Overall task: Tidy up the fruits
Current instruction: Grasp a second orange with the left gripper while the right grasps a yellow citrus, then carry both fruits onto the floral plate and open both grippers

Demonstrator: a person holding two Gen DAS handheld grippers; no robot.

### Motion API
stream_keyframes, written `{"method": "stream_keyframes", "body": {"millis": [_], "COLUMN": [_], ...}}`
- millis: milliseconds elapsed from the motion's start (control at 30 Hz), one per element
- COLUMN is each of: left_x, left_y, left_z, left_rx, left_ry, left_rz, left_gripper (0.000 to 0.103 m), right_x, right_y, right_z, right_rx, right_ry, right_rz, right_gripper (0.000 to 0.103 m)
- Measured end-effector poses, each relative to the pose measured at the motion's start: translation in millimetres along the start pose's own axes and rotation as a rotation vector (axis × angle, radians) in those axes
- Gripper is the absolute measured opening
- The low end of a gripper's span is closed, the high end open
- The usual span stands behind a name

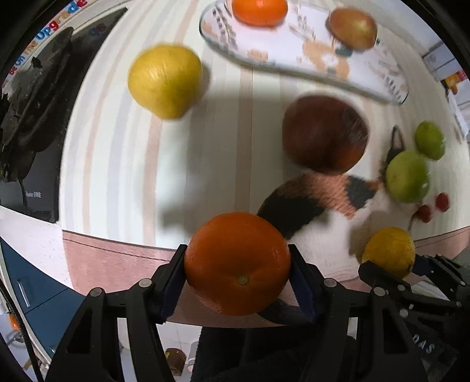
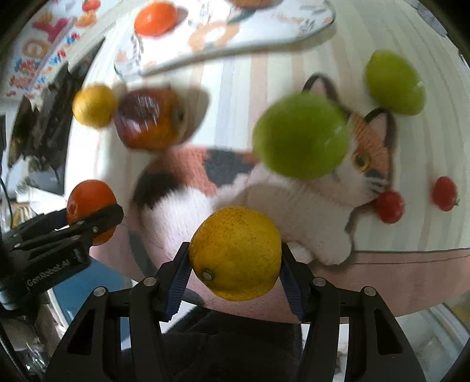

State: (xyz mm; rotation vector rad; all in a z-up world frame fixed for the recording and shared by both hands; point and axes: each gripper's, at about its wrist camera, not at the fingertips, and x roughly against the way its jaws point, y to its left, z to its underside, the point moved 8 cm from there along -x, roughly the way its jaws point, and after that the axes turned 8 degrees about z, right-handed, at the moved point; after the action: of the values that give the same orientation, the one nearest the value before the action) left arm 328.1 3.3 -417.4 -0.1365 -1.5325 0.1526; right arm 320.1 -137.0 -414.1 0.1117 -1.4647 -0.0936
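My left gripper (image 1: 238, 264) is shut on an orange (image 1: 238, 261), held above the table's near edge. My right gripper (image 2: 235, 258) is shut on a yellow lemon (image 2: 235, 252); it also shows at the lower right of the left wrist view (image 1: 389, 249). The left gripper's orange shows at the left of the right wrist view (image 2: 89, 208). A patterned glass plate (image 1: 293, 55) at the far side holds an orange (image 1: 258, 10) and a brownish fruit (image 1: 352, 28). On the cloth lie a yellow fruit (image 1: 166, 80), a dark red fruit (image 1: 324, 133), two green fruits (image 2: 299, 138) (image 2: 395, 83) and two small red fruits (image 2: 389, 205) (image 2: 445, 192).
A striped cloth (image 1: 123, 152) with a cat picture (image 2: 293, 205) covers the table. A dark object (image 1: 32, 117) lies off the table's left side. The table's front edge runs just ahead of both grippers.
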Motion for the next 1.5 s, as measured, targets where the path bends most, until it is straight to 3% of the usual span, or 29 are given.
{"method": "stream_keyframes", "body": {"millis": [133,333,433,567,833,1133,1200,1267,1433,1500], "left_x": [37.5,84.1,82.8,59.9,18.9,-2.4,-5.0,-5.3,1.7,7.8], "left_y": [-11.8,-20.4,-12.3,6.7,20.4,22.4,21.1,21.4,17.3,17.5], "left_z": [-24.5,-105.6,-147.3,-191.7,-204.6,-214.3,-215.7,-216.0,-218.6,-217.8], "left_rx": [-0.006,0.0,0.005,0.026,0.059,0.059,0.057,0.059,0.073,0.078], "left_ry": [-0.064,-0.151,-0.149,-0.064,0.047,0.085,0.086,0.086,0.072,0.05], "left_rz": [0.043,0.085,0.062,0.055,0.048,0.031,0.027,0.025,0.022,0.02], "left_gripper": [0.062,0.063,0.063,0.063,0.063,0.063,0.063,0.063,0.064,0.07], "right_x": [42.1,84.8,81.6,61.1,8.6,-19.2,-19.3,-15.7,-7.2,-1.2], "right_y": [-6.6,-1.2,11.1,18.0,43.2,51.5,53.5,55.6,52.9,48.9], "right_z": [-29.6,-102.7,-143.4,-181.0,-209.2,-210.8,-210.5,-211.2,-206.3,-203.2], "right_rx": [-0.034,-0.053,-0.052,-0.022,0.07,0.126,0.131,0.134,0.13,0.127], "right_ry": [-0.078,-0.187,-0.192,-0.158,-0.074,-0.007,0.0,-0.006,-0.001,-0.007], "right_rz": [-0.052,-0.091,-0.109,-0.114,-0.09,-0.075,-0.071,-0.057,-0.024,-0.015], "right_gripper": [0.06,0.06,0.06,0.06,0.06,0.061,0.064,0.074,0.076,0.084]}}
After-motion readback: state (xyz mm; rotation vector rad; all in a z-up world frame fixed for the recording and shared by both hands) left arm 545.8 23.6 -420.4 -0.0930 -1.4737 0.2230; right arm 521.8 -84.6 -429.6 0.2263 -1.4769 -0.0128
